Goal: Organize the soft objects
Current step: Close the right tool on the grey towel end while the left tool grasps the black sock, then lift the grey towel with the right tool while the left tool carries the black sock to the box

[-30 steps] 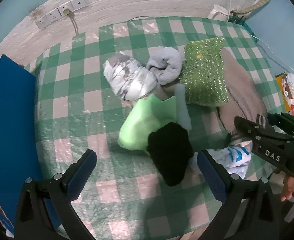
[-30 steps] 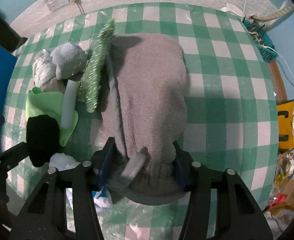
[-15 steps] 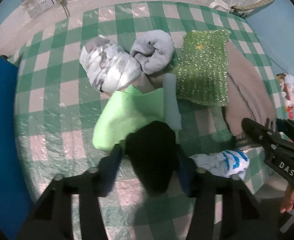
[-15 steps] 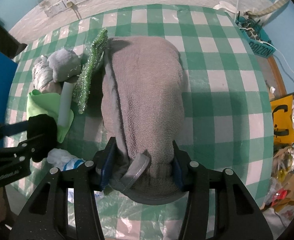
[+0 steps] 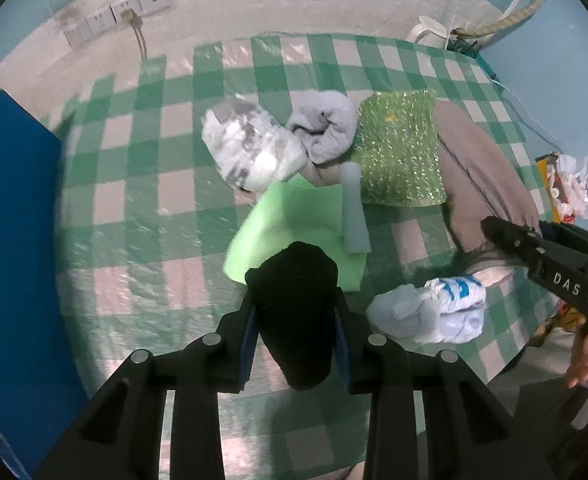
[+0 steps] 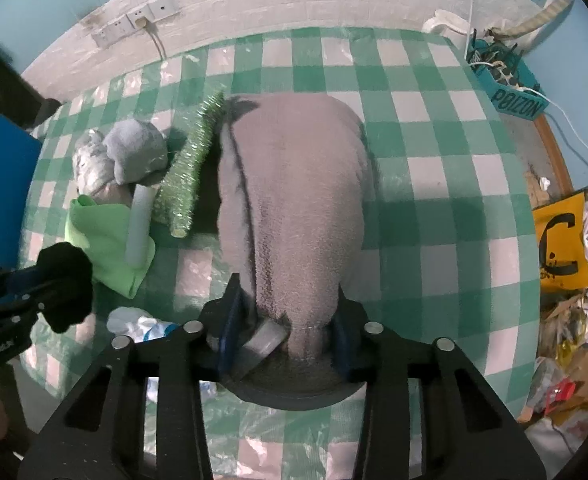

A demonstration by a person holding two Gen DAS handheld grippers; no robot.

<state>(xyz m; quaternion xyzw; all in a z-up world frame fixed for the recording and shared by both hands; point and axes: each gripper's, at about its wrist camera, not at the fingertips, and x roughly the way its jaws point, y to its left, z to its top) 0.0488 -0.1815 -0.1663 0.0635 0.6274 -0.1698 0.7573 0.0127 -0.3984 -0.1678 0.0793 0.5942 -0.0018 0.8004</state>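
- While both claws are pointing steeply down at the checked tabletop [image 5: 142,216], the left claw [image 5: 296,322] is closing its jaws on a black fuzzy cloth [image 5: 294,304], pads pressing its sides, likely to lift it off the pile.
- Beneath that cloth's far end, a light green cloth [image 5: 294,216] is lying flat, with a pale foam roll [image 5: 353,208] resting along its right edge.
- Over on the right, the right claw [image 6: 284,332] is tightening on the near end of a grey-brown towel [image 6: 297,184], whose length is stretching away across the tabletop, probably held for dragging or folding.
- Beyond them, a sparkly green pad [image 5: 397,148], a grey rolled cloth [image 5: 325,128] and a white-grey bundle [image 5: 250,148] are crowding together, seemingly awaiting sorting.
- Nearer the edge, a white and blue cloth [image 5: 433,308] is sitting apart, between the two claws.
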